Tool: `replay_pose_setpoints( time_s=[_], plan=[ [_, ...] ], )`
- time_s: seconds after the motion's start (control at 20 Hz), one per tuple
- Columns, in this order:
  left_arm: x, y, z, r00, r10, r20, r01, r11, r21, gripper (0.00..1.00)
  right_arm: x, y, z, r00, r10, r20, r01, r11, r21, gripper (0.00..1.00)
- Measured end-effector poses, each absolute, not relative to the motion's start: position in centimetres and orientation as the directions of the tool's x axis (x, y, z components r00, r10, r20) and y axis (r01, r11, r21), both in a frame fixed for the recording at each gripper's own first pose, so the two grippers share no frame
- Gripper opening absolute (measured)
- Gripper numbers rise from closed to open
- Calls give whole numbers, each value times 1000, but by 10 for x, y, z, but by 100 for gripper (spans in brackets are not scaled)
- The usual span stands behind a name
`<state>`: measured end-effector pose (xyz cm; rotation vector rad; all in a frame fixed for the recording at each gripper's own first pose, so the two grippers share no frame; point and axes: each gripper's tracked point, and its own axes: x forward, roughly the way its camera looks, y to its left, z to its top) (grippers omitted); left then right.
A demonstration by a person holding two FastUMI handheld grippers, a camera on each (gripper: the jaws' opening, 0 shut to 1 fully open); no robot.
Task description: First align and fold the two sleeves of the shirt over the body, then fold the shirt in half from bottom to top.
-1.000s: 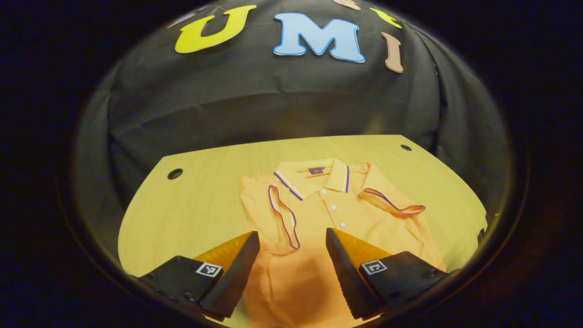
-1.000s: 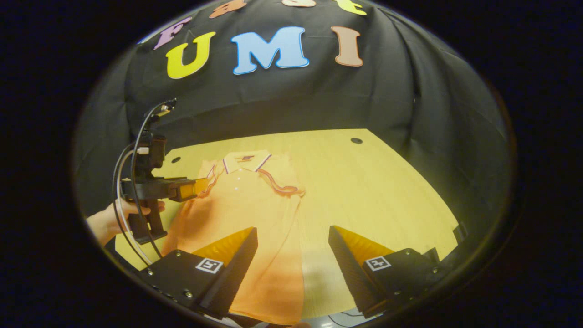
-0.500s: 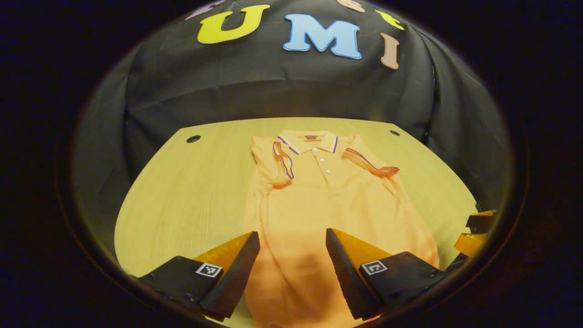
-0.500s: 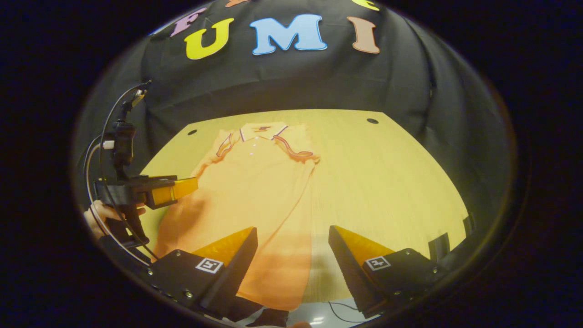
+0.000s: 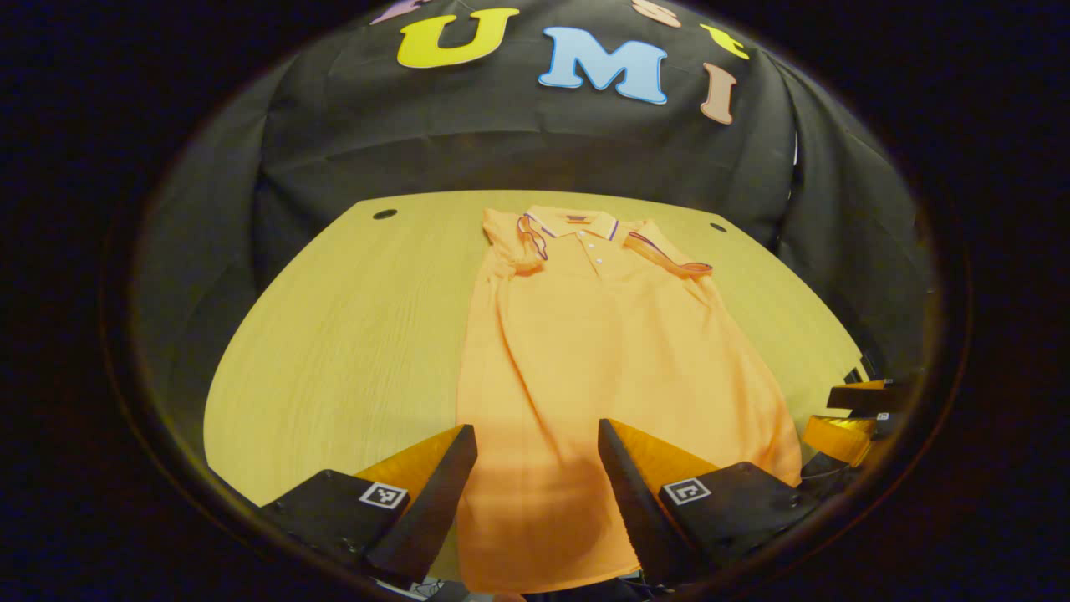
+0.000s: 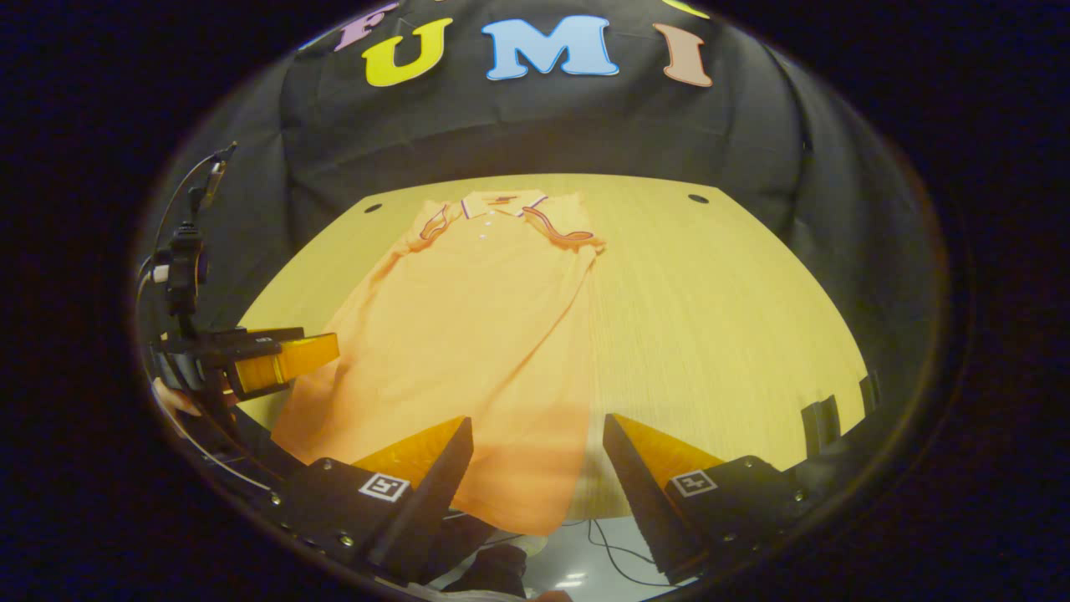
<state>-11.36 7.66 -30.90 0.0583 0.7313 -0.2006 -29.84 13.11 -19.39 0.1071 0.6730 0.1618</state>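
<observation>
Orange shirt point(image 5: 585, 351) flat on the counter point(image 5: 334, 334), collar far, both sleeves folded over body, left gripper point(image 5: 535, 485) and right gripper point(image 6: 535, 477) both spread wide and empty above its near hem.

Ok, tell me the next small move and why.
Probably lower both open grippers, left and right, to the polo shirt's bottom hem at the near table edge: both sleeves already lie folded over the body, so the bottom-to-top fold remains.
</observation>
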Motion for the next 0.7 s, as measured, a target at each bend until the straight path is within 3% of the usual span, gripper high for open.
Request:
replay_pose_setpoints(
  time_s=[0.7],
  plan=[
    [-199, 109, -334, 702, -139, -699, 194, 981, 0, 95, -318, 140, -244, 713, 167, -681, -119, 986, 118, 98]
  ],
)
